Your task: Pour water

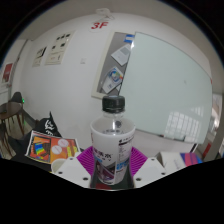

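Bottle [112,140] of water, clear plastic, black screw cap on, standing upright right in front of my camera, dead between the two fingers. White label with dark print wraps its lower body; above the label I can see through the plastic. The liquid level I cannot read.

Gripper [112,172]: the purple pads [88,160] sit on either side of the bottle's lower half. They look tight against the label on both sides, with no gap that I can make out, so I log the tongs as clamped on the bottle. The bottle's base is hidden down between the fingers, so I cannot tell whether it rests on anything or hangs in the grip.

Outward, to the left of the bottle and beyond the fingers: a stack of coloured printed sheets [52,148], orange, red and white, lying on a dark surface. A chair back [14,112] shows further left, near the wall.

Behind the bottle: a large pale whiteboard [170,85] on the wall, with a few small papers stuck along its left edge. Above it, a red "3F" sign [100,26]. More posters [50,52] hang on the white wall to the left. Some small coloured items lie low on the right, too small to name.
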Available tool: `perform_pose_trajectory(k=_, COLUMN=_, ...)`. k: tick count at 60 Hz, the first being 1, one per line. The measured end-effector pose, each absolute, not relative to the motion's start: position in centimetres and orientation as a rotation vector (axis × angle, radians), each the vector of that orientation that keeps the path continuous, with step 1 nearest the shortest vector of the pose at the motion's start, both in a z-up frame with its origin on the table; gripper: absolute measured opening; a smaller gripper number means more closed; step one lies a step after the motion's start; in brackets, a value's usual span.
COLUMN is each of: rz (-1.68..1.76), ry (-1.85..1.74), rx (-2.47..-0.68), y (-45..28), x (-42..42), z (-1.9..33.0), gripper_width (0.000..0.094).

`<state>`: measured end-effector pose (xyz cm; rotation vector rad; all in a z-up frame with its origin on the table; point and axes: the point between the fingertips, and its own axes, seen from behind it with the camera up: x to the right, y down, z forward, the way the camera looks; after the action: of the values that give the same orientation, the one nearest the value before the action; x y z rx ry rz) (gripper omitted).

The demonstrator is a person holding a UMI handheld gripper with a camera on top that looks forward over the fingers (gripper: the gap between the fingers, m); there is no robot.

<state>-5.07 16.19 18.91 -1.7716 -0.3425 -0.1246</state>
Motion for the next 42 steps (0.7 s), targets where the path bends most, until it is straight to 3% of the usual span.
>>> perform_pose_trajectory(k=10, rz=0.006, ry=-0.225, rx=-1.881, y=16.7, x=-3.3, z=11.8, gripper_width=0.0403)
perform_pose_trajectory(k=23, rz=0.067, ry=-0.154, rx=-1.964, y=16.6, x=-2.1, z=5.3, gripper_width=0.0407)
perform_pose_trajectory(k=29, rz=0.063, ry=-0.138, rx=-1.908, y=16.1, x=-1.9, z=5.6, gripper_width=0.0418)
perform_pose_trajectory(k=37, rz=0.074, ry=-0.099, rx=-1.927, y=16.4, x=-1.8, z=5.4, gripper_width=0.0565)
perform_pose_trajectory(k=42, rz=0.071, ry=-0.076, rx=-2.042, y=15.3, x=-1.5, z=3.3, gripper_width=0.0853)
